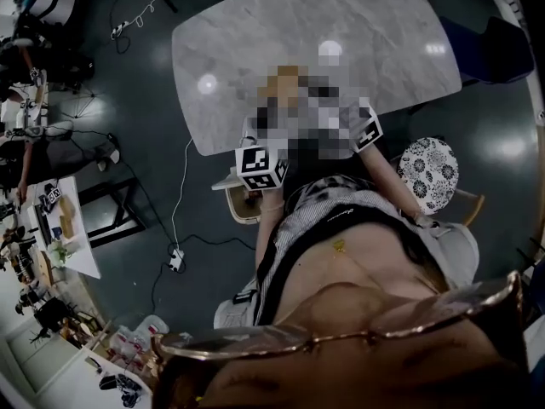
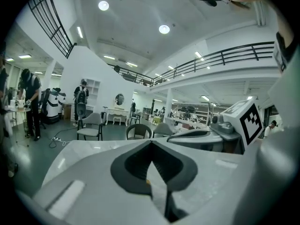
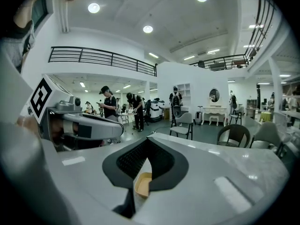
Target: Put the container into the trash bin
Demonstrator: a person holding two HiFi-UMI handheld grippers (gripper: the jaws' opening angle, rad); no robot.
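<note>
The container (image 3: 142, 185) is a small tan open tray. It lies on the white marble table (image 1: 255, 49) and shows through the gap under the jaws in the right gripper view. A sliver of the container (image 2: 148, 182) also shows in the left gripper view. My right gripper (image 3: 149, 143) is shut, its tips meeting with nothing between them. My left gripper (image 2: 151, 143) is likewise shut and empty. Both point across the table side by side; the right gripper's marker cube (image 2: 246, 118) shows beside the left one. No trash bin is in view.
A wooden chair (image 1: 241, 204) stands under the table's near edge, and a patterned stool (image 1: 430, 173) stands to the right. Cables and a power strip (image 1: 175, 261) lie on the dark floor. Chairs (image 3: 183, 124) and standing people (image 3: 108, 104) are beyond the table.
</note>
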